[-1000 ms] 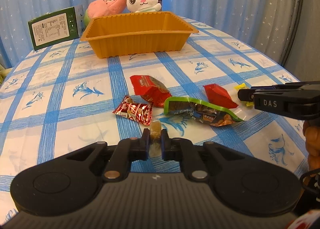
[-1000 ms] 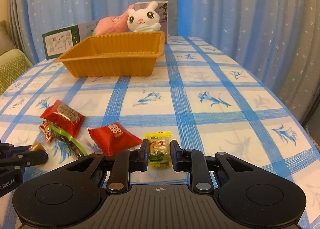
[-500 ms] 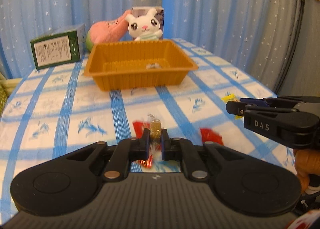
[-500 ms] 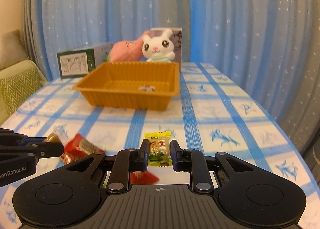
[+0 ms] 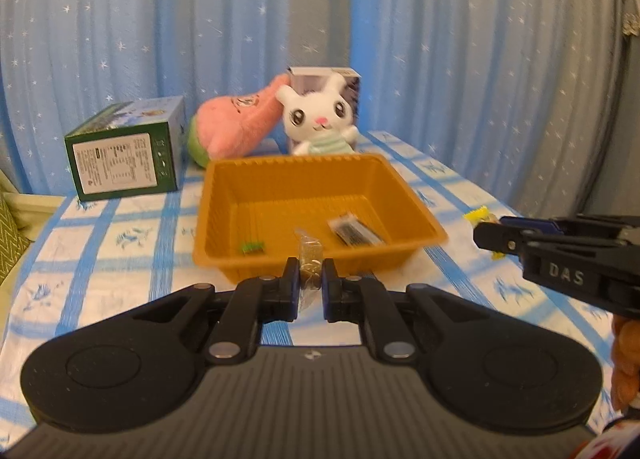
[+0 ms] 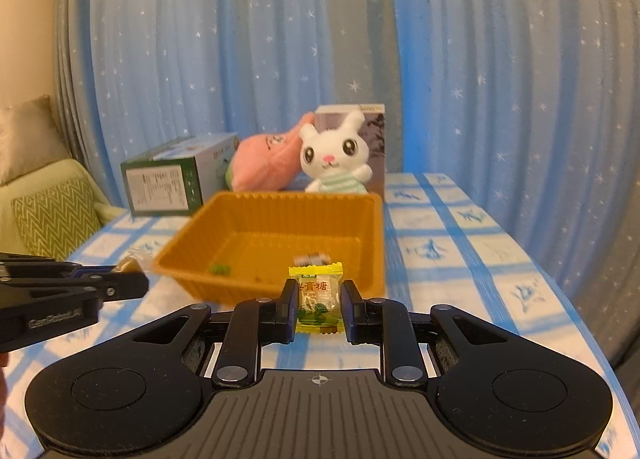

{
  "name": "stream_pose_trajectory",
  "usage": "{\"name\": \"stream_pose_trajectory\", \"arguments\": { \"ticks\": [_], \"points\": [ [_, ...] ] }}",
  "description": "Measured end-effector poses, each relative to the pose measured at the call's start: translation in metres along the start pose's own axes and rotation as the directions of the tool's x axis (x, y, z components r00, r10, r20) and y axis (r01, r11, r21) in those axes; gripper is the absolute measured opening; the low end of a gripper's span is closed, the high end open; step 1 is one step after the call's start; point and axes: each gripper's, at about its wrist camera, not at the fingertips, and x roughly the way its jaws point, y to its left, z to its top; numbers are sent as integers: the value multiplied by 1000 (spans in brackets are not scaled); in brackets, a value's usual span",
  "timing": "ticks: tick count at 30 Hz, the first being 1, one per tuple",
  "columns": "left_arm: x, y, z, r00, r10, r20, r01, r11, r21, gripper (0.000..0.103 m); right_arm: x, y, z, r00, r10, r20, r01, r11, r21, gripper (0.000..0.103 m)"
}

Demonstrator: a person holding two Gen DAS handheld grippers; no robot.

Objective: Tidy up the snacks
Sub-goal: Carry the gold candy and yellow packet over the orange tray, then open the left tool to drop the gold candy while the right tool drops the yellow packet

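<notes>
My left gripper (image 5: 311,286) is shut on a small clear-wrapped brown candy (image 5: 310,259), held above the table just before the near rim of the orange tray (image 5: 416,199). My right gripper (image 6: 319,301) is shut on a yellow wrapped candy (image 6: 319,295), held before the same orange tray (image 6: 376,227). The tray holds a dark wrapped snack (image 5: 354,231) and a small green piece (image 5: 252,247). The right gripper also shows at the right of the left wrist view (image 5: 486,235), and the left gripper at the left of the right wrist view (image 6: 140,283).
Behind the tray stand a green box (image 5: 124,151), a pink plush (image 5: 236,123), a white bunny plush (image 5: 320,119) and a grey box (image 5: 324,79). The blue-checked tablecloth (image 5: 120,243) covers the table. Blue curtains hang behind. A sofa (image 6: 52,211) stands at the left.
Both grippers have risen with their candies and moved forward toward the orange tray. The loose red and green snack packets on the table have dropped out of view.
</notes>
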Motion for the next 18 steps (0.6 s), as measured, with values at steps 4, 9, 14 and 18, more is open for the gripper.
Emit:
{"name": "stream_pose_trajectory", "arguments": {
  "ticks": [4,9,14,18],
  "points": [
    [19,10,12,1000,7,6,-7,1000,-29,9,23,0,13,1000,22,-14,-22,999,32,23],
    [38,19,22,1000,19,12,-19,999,-38,9,52,-2,24,1000,20,-22,-19,999,34,23],
    [59,29,26,999,35,4,-35,998,-44,9,77,-6,29,999,8,-33,-6,999,48,23],
    [74,33,30,999,36,1,-36,999,-37,9,96,-8,32,999,0,-40,1,999,36,23]
  ]
}}
